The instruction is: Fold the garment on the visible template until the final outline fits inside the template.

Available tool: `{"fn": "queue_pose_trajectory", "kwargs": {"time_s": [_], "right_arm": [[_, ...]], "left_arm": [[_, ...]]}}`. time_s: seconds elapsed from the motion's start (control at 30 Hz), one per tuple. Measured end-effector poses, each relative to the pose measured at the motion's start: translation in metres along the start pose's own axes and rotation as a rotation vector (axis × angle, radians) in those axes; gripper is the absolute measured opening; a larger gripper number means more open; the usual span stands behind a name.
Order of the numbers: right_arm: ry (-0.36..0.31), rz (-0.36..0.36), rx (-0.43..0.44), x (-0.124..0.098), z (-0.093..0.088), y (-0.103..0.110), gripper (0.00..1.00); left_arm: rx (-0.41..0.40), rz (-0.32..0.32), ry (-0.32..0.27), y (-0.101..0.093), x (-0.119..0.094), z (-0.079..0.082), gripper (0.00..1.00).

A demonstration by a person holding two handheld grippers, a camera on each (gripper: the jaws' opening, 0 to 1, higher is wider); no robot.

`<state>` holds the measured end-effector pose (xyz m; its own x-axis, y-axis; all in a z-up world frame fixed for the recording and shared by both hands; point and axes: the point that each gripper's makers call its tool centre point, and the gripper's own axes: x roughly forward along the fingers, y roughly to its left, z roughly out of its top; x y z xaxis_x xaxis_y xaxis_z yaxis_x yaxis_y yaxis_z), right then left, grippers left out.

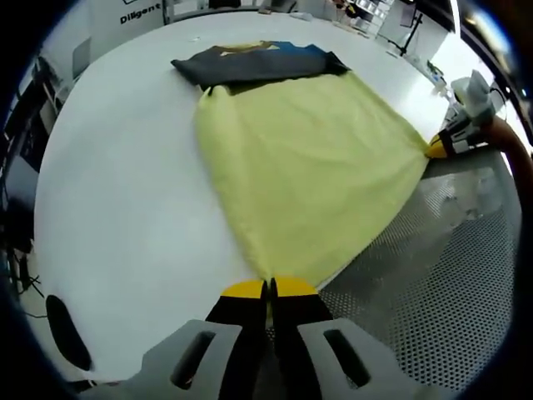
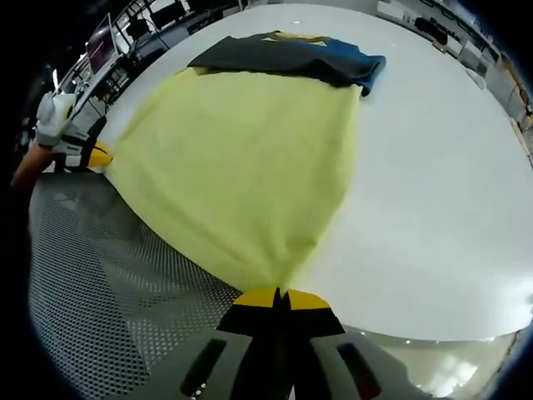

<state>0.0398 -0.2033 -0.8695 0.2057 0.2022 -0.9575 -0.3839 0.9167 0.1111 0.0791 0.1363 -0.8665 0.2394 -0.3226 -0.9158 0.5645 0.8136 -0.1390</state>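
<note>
Yellow cloth [image 1: 308, 167] lies spread on the white table [image 1: 125, 183], stretched between your 2 tongs. Your left tongs [image 1: 268, 289] are pressed together on 1 near corner of the cloth; the fabric fans out ahead of their yellow tips. Your right tongs [image 2: 279, 294] are likewise pinched on the other near corner, and the cloth [image 2: 241, 150] widens away from them. In the left gripper view, the right tongs [image 1: 441, 146] sit at the far right, gripping their corner. In the right gripper view, the left tongs [image 2: 96, 156] sit at the far left. Beyond the cloth, a dark garment [image 1: 258, 62] lies flat, touching the cloth's far edge. Perforated metal [image 1: 441, 275] lies under the near edge, beside both tongs.
</note>
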Motion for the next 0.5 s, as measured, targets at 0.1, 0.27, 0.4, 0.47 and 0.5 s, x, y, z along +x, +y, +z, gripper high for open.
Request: {"fn": "queue_pose_trajectory", "kwargs": {"time_s": [0.1, 0.27, 0.4, 0.47, 0.5], "right_arm": [[-0.01, 0.006, 0.01, -0.005, 0.001, 0.001, 0.0], [-0.034, 0.019, 0.027, -0.019, 0.006, 0.001, 0.0], [-0.055, 0.018, 0.017, -0.027, 0.013, 0.004, 0.0], [-0.062, 0.013, 0.01, -0.03, 0.016, 0.004, 0.0], [-0.068, 0.015, 0.011, -0.031, 0.017, 0.004, 0.0]], "left_arm": [[-0.015, -0.016, -0.012, -0.001, -0.004, 0.003, 0.0], [-0.024, -0.025, -0.037, -0.004, -0.018, 0.008, 0.0], [-0.015, -0.023, -0.067, -0.008, -0.027, 0.018, 0.0], [-0.014, -0.025, -0.077, -0.008, -0.03, 0.022, 0.0], [-0.016, -0.025, -0.085, -0.008, -0.032, 0.024, 0.0]]}}
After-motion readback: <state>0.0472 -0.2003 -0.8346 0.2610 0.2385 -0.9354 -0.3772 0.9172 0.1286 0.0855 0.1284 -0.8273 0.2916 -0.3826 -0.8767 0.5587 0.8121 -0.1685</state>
